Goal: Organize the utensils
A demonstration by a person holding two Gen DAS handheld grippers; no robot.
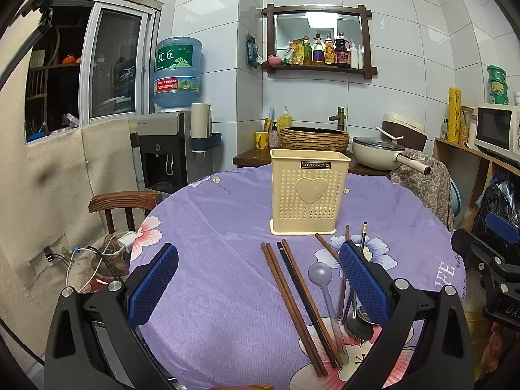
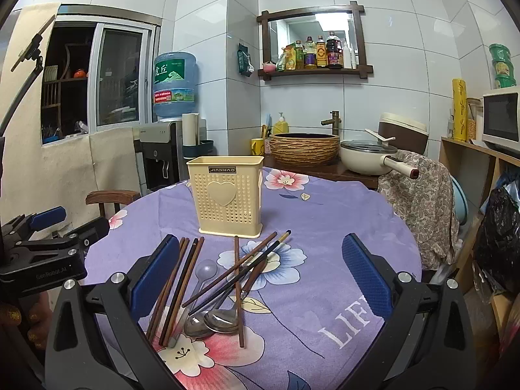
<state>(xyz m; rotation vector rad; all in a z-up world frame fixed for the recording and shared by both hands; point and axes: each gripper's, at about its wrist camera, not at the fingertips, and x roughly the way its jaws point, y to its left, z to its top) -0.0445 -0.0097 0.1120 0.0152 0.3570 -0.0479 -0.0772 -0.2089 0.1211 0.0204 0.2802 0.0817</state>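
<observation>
Both grippers, left point(image 1: 258, 279) and right point(image 2: 260, 276), gape wide and empty over the worktop point(image 2: 325, 214). Chopsticks point(image 2: 175, 289) and spoons point(image 2: 224, 320) lie lower center; a cream holder point(image 2: 226, 195) stands upright behind.

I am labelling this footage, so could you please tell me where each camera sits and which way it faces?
Left wrist view: sits on the left gripper, above the near table edge, facing the cream utensil holder; its own open fingers show, with the other gripper at far right.
Right wrist view: sits on the right gripper, further right, facing the same way; its open fingers show, the left gripper at left.
Both share the holder, the chopsticks, the spoons and the purple tablecloth.
</observation>
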